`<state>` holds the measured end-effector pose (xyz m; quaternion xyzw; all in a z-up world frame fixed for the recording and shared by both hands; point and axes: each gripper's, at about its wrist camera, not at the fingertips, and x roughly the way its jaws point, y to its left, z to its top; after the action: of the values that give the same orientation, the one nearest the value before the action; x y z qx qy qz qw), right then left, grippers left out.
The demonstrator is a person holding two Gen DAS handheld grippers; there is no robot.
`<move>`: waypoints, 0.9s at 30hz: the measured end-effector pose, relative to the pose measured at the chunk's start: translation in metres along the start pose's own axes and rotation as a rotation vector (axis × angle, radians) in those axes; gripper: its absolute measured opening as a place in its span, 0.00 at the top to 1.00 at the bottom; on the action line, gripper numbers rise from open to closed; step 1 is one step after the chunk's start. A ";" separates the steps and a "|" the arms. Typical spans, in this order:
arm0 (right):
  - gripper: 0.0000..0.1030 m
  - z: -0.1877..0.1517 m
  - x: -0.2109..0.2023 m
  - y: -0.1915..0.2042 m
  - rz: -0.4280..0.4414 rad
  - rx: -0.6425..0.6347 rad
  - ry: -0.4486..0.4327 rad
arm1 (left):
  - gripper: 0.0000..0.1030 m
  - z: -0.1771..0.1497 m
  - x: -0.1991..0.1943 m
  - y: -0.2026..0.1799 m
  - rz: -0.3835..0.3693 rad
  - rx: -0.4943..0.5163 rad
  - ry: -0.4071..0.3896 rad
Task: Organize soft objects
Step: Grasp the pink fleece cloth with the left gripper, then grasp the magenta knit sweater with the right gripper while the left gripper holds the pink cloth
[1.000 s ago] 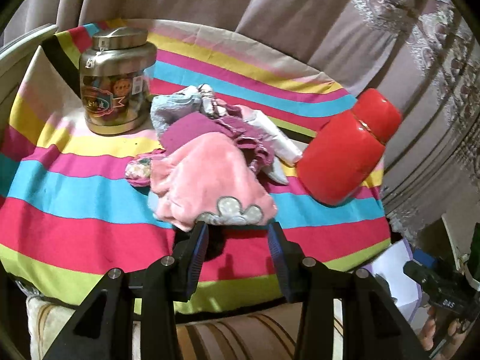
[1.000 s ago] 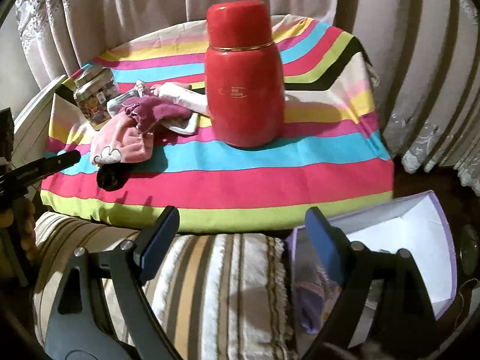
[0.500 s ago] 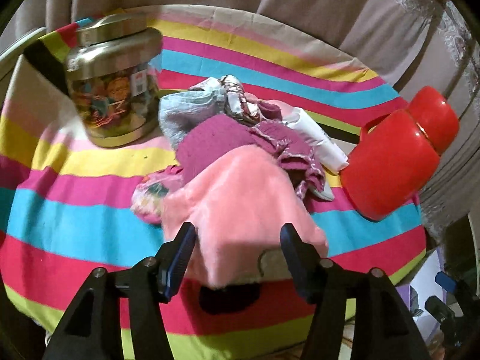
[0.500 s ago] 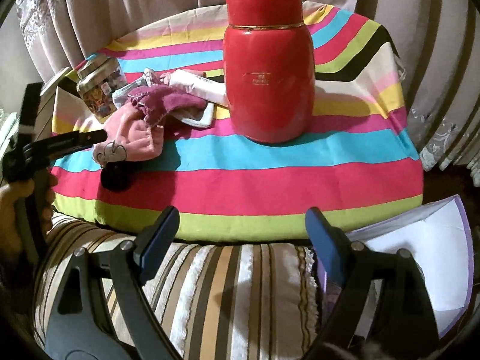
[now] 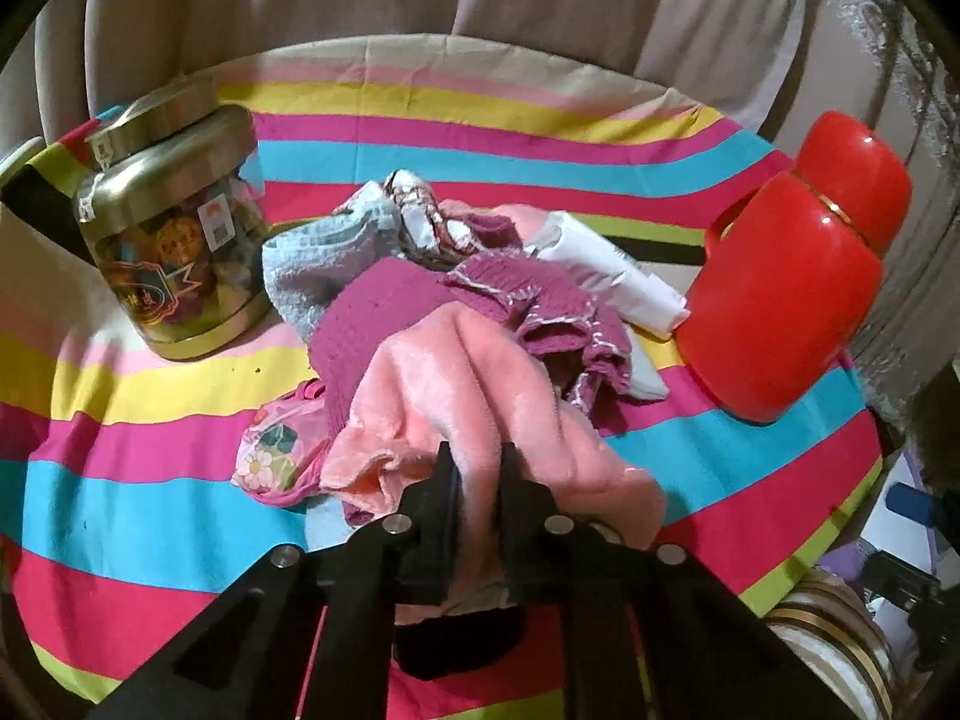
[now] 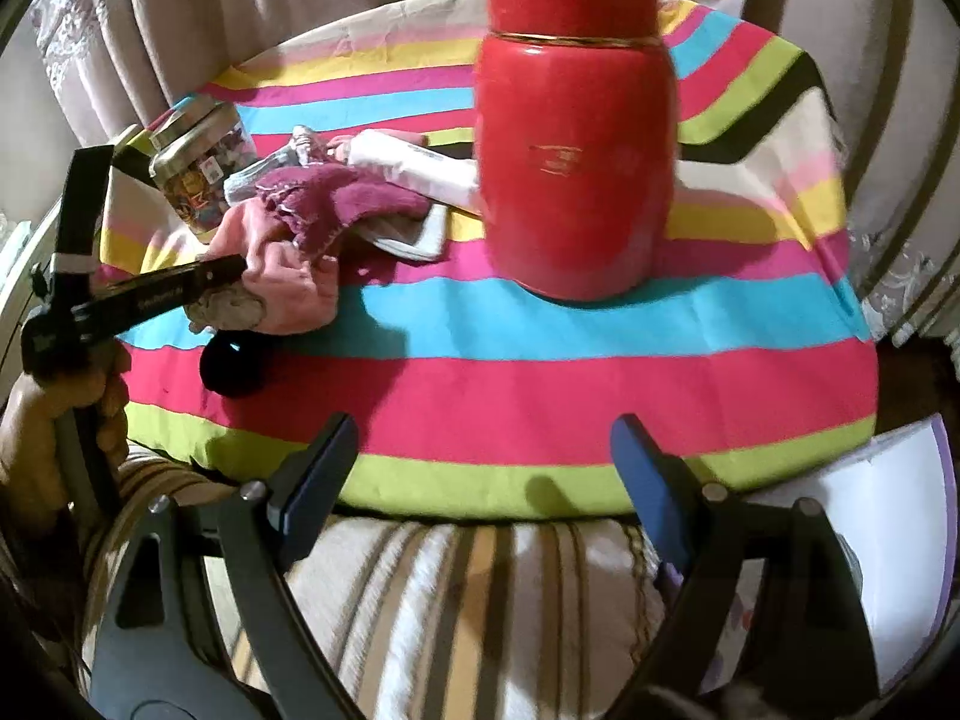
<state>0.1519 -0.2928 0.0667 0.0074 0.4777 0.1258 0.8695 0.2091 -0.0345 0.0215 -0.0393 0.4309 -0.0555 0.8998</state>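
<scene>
A pile of soft clothes lies on the striped tablecloth (image 5: 120, 498): a pink fleece garment (image 5: 456, 396) in front, a magenta knit (image 5: 384, 312), a grey-blue cloth (image 5: 312, 264), a floral pink piece (image 5: 276, 450) and a white roll (image 5: 618, 282). My left gripper (image 5: 480, 462) is shut on the near edge of the pink fleece garment, bunching it up; this also shows in the right wrist view (image 6: 240, 276). My right gripper (image 6: 480, 456) is open and empty, held at the table's front edge, apart from the pile (image 6: 324, 204).
A red flask (image 6: 570, 138) stands right of the pile, also in the left wrist view (image 5: 792, 282). A metal-lidded jar (image 5: 174, 240) stands to the left. A striped cushion (image 6: 456, 612) lies below the table front, a white box (image 6: 888, 540) at the lower right. Curtains hang behind.
My left gripper moved forward onto the pink fleece garment and closed on its near edge. My right gripper moved closer to the table and stayed open.
</scene>
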 end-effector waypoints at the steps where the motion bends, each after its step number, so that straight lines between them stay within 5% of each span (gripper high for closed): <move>1: 0.15 0.002 0.002 0.004 -0.001 -0.011 -0.001 | 0.90 0.000 -0.001 0.001 -0.008 -0.001 -0.005; 14: 0.15 0.057 0.041 0.049 0.077 0.027 -0.017 | 0.91 -0.020 -0.034 0.023 -0.138 -0.139 -0.045; 27: 0.15 0.104 0.083 0.088 0.116 0.114 -0.048 | 0.91 -0.042 -0.059 0.048 -0.122 -0.234 -0.084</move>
<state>0.2627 -0.1773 0.0659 0.0876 0.4618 0.1486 0.8701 0.1430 0.0199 0.0354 -0.1722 0.3933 -0.0578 0.9013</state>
